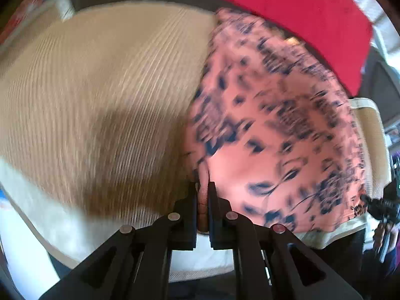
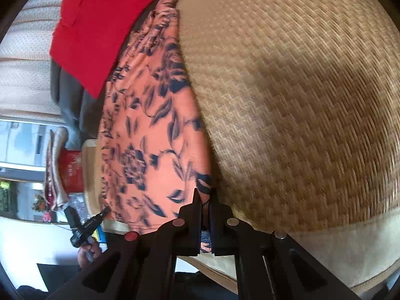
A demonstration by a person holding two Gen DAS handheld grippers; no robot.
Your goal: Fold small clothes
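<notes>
A small salmon-pink garment (image 1: 275, 115) with a dark blue flower print lies on a woven straw mat (image 1: 100, 87). In the left wrist view my left gripper (image 1: 203, 187) is shut on the garment's near left corner, with a fold of pink cloth pinched between the pads. In the right wrist view the same garment (image 2: 150, 130) stretches away along the mat (image 2: 300, 100), and my right gripper (image 2: 205, 195) is shut on its near right corner, cloth showing between the fingers. The other gripper (image 2: 85, 225) shows at the garment's far near corner. Both views are blurred.
A red cloth (image 1: 287, 12) lies past the garment's far end, over something grey (image 2: 72, 100). The mat has a pale fabric border (image 1: 37, 212) at its near edge. A red box (image 2: 71, 172) and clutter stand off the mat's side.
</notes>
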